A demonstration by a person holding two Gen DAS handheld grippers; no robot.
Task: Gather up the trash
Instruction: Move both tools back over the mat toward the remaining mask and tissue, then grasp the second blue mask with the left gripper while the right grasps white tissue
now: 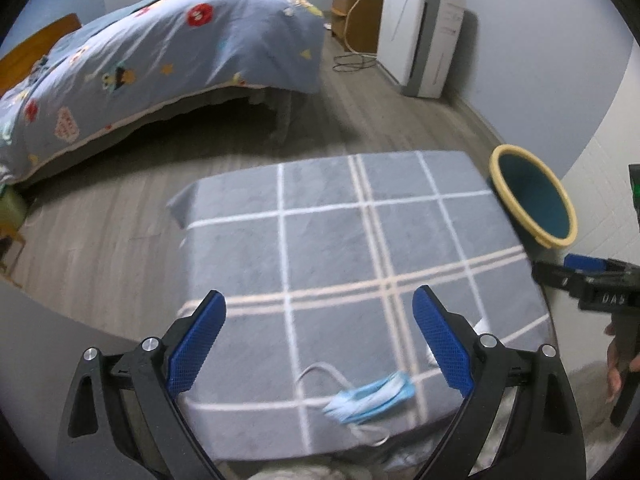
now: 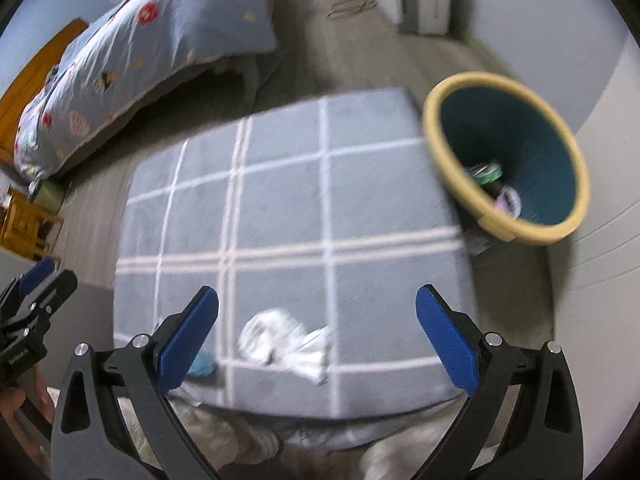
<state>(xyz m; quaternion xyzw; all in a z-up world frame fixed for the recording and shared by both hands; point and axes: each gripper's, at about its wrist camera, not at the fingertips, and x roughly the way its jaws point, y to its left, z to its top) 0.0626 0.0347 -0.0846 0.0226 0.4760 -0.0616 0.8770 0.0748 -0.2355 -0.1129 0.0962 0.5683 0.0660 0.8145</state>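
A crumpled blue face mask [image 1: 370, 398] with white ear loops lies near the front edge of a grey checked cushion [image 1: 340, 248]. My left gripper [image 1: 320, 320] is open and empty above it. In the right wrist view a crumpled white tissue [image 2: 286, 340] lies on the same cushion [image 2: 288, 208], and a corner of the blue mask [image 2: 200, 364] shows behind the left finger. My right gripper [image 2: 318, 316] is open and empty above the tissue. A teal bin with a yellow rim [image 2: 508, 152] stands right of the cushion with some trash inside; it also shows in the left wrist view [image 1: 534, 196].
A bed with a blue patterned quilt [image 1: 160, 60] stands at the back left on a wood floor. A white appliance [image 1: 420, 36] and a wooden cabinet [image 1: 356, 16] stand against the far wall, with cables on the floor. The right gripper shows at the right edge [image 1: 592, 284].
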